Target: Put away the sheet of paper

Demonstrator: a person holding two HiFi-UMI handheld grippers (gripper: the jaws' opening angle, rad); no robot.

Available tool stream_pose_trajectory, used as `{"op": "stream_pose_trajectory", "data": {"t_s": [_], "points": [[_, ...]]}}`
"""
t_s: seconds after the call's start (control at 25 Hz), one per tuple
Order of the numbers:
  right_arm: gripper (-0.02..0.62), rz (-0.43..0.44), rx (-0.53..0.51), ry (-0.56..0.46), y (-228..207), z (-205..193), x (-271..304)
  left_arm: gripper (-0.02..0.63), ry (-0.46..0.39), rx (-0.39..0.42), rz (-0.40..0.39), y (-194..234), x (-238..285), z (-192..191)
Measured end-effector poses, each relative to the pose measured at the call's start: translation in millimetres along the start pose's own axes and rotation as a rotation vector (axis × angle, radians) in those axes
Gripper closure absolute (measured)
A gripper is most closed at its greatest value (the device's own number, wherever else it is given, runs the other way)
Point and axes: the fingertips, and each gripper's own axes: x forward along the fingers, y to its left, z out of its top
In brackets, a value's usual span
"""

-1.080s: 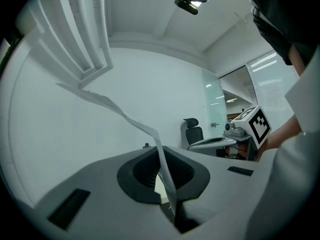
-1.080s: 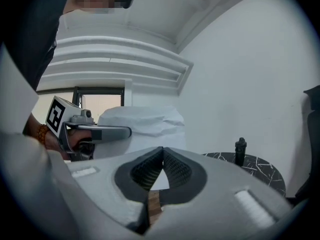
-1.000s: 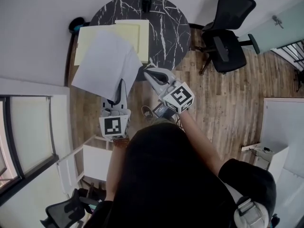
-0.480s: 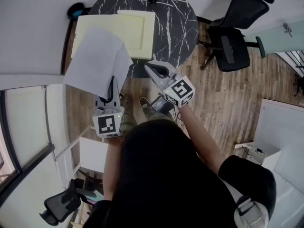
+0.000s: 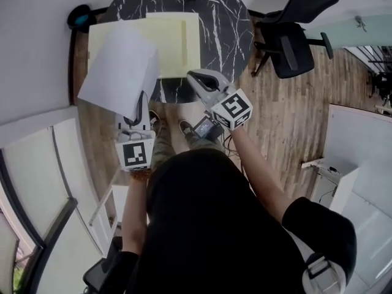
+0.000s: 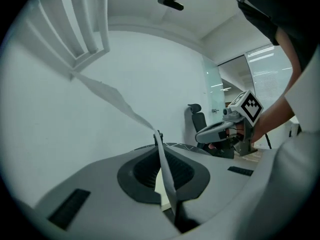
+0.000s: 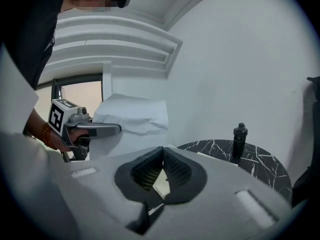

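The white sheet of paper (image 5: pixel 116 72) hangs in the air over the left edge of the round black marble table (image 5: pixel 226 29). My left gripper (image 5: pixel 143 97) is shut on its near corner. In the left gripper view the paper (image 6: pixel 163 169) runs edge-on between the closed jaws of the left gripper (image 6: pixel 158 134) and bends up to the left. An open yellow folder (image 5: pixel 177 41) lies on the table, partly covered by the sheet. My right gripper (image 5: pixel 191 76) is shut and holds nothing, at the table's near edge beside the folder. In the right gripper view the right gripper (image 7: pixel 161 151) has its tips together; the paper (image 7: pixel 132 116) is to its left.
A black bottle (image 7: pixel 240 139) stands at the far side of the table. A black office chair (image 5: pixel 288 41) is on the wood floor to the right. A white wall runs along the left, close to the paper. A white cabinet (image 5: pixel 334 176) stands at the right.
Both grippers have moved forward toward the table. The left one carried the paper with it, still shut on its corner. The right gripper's tip now reaches the table's near edge.
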Motion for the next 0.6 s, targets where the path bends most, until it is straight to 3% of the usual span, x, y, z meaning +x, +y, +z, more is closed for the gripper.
{"op": "stream_pose_trajectory", "data": {"t_s": [0.24,0.36,0.6], "points": [[0.597,-0.115,-0.030,0.036,3,10,15,0.601,-0.013,0.005,-0.124,36,18,-8],[0.597,-0.184,-0.013,0.018,-2,12,8,0.600,-0.053,0.063,-0.218,42,36,-19],[0.597,-0.310,0.063,0.016,-33,-7,-31,0.600,0.018,0.056,-0.319,22,68,-22]]}}
